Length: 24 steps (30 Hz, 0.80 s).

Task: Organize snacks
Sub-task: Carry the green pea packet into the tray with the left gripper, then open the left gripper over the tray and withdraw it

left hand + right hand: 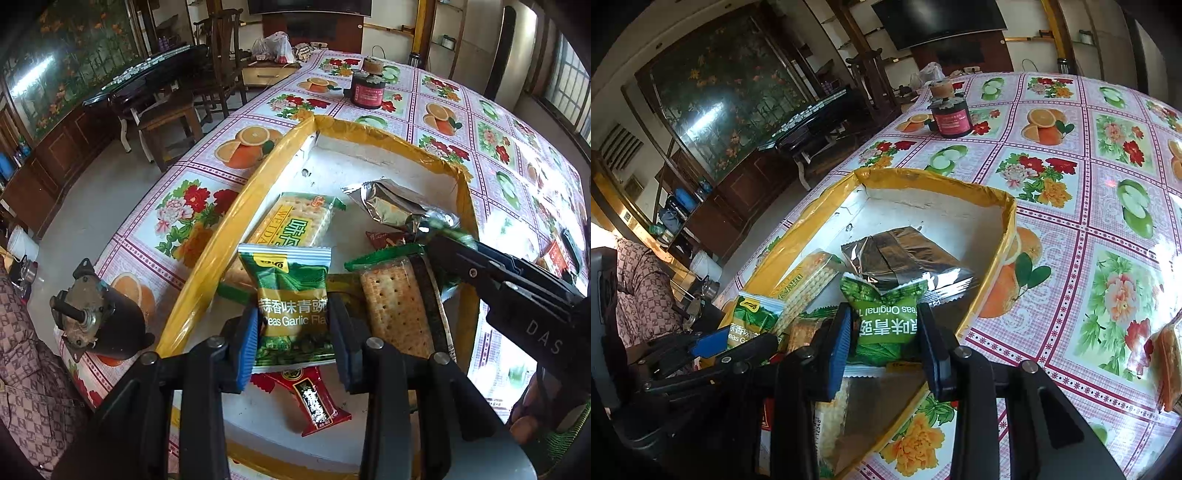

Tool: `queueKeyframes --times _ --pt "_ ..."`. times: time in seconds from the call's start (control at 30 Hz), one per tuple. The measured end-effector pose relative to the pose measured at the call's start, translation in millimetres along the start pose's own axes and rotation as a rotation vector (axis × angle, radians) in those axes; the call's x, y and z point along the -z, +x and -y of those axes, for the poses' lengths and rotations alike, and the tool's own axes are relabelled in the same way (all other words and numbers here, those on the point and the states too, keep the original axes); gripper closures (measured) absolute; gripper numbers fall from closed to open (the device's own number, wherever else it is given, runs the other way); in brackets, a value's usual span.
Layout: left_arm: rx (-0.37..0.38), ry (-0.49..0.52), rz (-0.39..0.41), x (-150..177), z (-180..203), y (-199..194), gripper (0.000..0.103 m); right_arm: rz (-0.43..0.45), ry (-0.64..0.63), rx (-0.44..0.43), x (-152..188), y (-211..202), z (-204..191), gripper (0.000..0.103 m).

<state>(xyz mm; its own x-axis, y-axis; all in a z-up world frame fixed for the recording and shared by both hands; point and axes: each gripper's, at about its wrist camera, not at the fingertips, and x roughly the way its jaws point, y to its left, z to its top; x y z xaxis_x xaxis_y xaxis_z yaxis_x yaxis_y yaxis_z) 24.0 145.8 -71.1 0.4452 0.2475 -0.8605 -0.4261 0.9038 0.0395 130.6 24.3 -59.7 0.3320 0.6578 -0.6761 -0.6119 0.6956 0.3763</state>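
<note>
Pads of the left gripper [293, 325] press both sides of a green garlic pea packet [291, 295], holding it upright over the yellow-rimmed tray [229, 221]. Below it lies a red sachet [314, 402]; beyond it, a cracker pack [295, 221]; to its right, a second cracker pack [395, 314].

The right gripper [884, 332] has an original-flavour pea packet [886, 317] between its jaws; whether the pads press on it I cannot tell. Just past that packet rests a silver foil pouch [897, 254]. Outside the tray, on the flowered tablecloth [1071, 221], a dark jar [951, 116] stands well beyond both grippers.
</note>
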Motion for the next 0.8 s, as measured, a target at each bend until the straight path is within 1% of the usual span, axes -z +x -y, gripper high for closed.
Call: queueKeyframes --times 0.03,0.07,0.1,0.13,0.2,0.47,0.53,0.8 --pt "0.001 -0.001 -0.002 0 0 -1 0.063 0.004 -0.004 0.007 0 -2 -1 0.056" --pt "0.007 -0.003 -0.003 0 -1 -2 0.060 0.007 -0.007 0.006 0 -3 -2 0.054" --pt "0.009 -0.005 0.000 0 0 -3 0.055 0.009 -0.009 0.008 0 -6 -3 0.052" --pt "0.004 -0.005 0.006 0 0 -5 0.049 0.012 -0.012 0.011 1 -8 -4 0.051" --pt "0.003 -0.005 0.020 0 -1 -10 0.043 0.019 -0.017 0.016 1 -12 -5 0.051" --pt "0.010 0.017 0.048 3 9 -28 0.040 0.082 0.017 0.029 11 -51 6 0.049" --pt "0.017 0.028 0.054 5 15 -32 0.039 0.095 0.032 0.044 15 -62 14 0.047" --pt "0.037 0.082 0.077 13 41 -48 0.036 0.133 0.124 0.103 38 -101 55 0.047"
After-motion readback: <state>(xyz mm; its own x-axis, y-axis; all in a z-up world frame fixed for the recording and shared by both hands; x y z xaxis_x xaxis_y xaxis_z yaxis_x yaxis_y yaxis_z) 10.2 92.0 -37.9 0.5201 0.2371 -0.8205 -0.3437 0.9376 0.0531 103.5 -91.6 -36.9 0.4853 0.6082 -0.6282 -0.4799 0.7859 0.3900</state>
